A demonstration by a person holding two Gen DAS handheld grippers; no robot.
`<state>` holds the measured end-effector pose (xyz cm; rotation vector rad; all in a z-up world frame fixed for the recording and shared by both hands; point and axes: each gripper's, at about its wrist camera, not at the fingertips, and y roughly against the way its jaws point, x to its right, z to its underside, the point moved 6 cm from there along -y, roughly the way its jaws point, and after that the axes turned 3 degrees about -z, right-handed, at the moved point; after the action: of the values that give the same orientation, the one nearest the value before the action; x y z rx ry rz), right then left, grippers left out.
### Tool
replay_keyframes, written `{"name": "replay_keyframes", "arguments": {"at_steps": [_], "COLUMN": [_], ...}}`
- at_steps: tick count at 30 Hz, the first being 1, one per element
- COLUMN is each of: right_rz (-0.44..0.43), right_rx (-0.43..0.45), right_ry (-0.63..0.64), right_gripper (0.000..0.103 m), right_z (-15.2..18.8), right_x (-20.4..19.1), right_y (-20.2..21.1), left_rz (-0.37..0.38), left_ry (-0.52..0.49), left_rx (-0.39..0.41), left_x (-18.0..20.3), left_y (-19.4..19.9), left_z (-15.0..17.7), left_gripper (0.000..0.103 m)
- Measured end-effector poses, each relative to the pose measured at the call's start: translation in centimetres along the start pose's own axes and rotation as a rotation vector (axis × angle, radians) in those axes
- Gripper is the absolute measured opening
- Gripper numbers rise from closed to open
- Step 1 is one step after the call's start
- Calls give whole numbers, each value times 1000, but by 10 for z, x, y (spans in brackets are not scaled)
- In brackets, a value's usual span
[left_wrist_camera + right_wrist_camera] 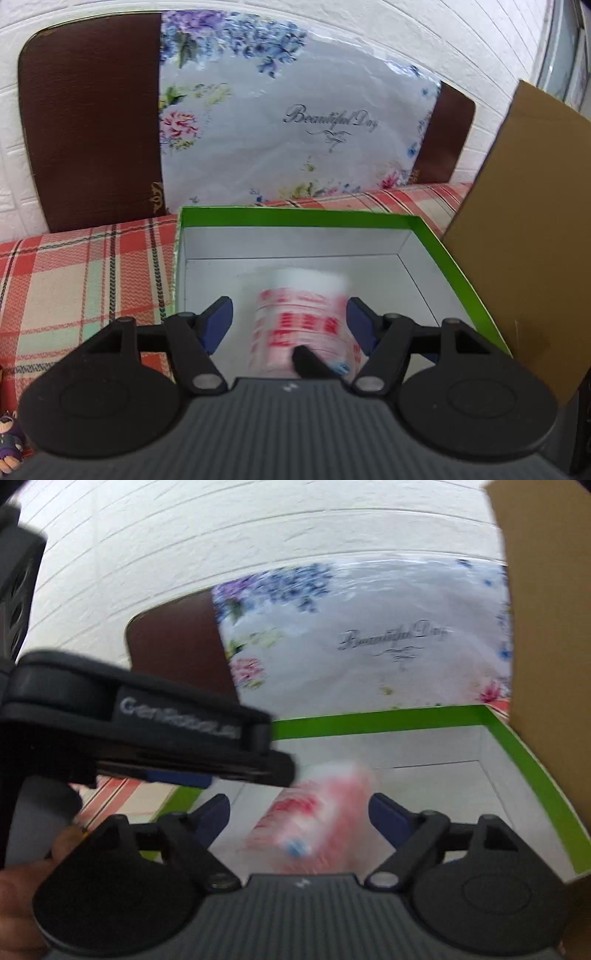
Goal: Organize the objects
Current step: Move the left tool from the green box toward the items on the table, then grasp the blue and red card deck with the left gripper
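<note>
One white roll (301, 321) with red print lies on its side in the box (295, 218), on the pale floor toward the near wall; it is blurred in both views, so the print cannot be read. The box is open-topped, green outside and grey-white inside, and sits on a red, cream and green plaid cloth (85, 273). The left tongs (291, 325) stand open around the roll: one blue pad is clear of it, the other looks to be at its edge, though blur hides whether they touch. The right tongs (299, 814) are open too, their blue pads apart from the roll on either side. In the right wrist view the left tongs' black body crosses the frame above the box's near left corner. Beyond the box's far wall a floral bag (295, 122) leans against a dark brown board (88, 122) and a white brick wall (332, 22). Brown cardboard (524, 229) stands beside the box's right wall.
</note>
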<state>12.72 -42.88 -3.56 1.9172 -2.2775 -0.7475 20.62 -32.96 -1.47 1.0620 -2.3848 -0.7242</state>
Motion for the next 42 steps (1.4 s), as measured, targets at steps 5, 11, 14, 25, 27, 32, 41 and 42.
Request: {"name": "replay_keyframes", "arguments": {"at_steps": [5, 11, 14, 25, 27, 32, 41, 42], "right_rz": [31, -23, -111, -353, -339, -260, -188, -182], "right_rx": [84, 168, 127, -237, -253, -292, -292, -285], "right_ry": [2, 64, 107, -89, -134, -66, -88, -77], "right_gripper": [84, 84, 83, 88, 90, 75, 13, 13], "right_z": [13, 30, 42, 93, 90, 101, 109, 110], "right_x": [2, -35, -65, -142, -150, -179, -131, -127], "right_y": [32, 92, 97, 56, 39, 9, 27, 30], "left_rz": [-87, -213, -273, -367, -382, -488, -562, -562], "left_ry": [-27, 15, 96, 268, 269, 218, 208, 212], "left_rx": [67, 94, 66, -7, 3, 17, -14, -23], "left_x": [-13, -58, -103, -195, -198, -194, -191, -188], "left_y": [37, 108, 141, 200, 204, 211, 210, 208], "left_z": [0, 29, 52, 133, 135, 135, 143, 144], "left_gripper": [70, 70, 70, 69, 69, 70, 70, 70]}}
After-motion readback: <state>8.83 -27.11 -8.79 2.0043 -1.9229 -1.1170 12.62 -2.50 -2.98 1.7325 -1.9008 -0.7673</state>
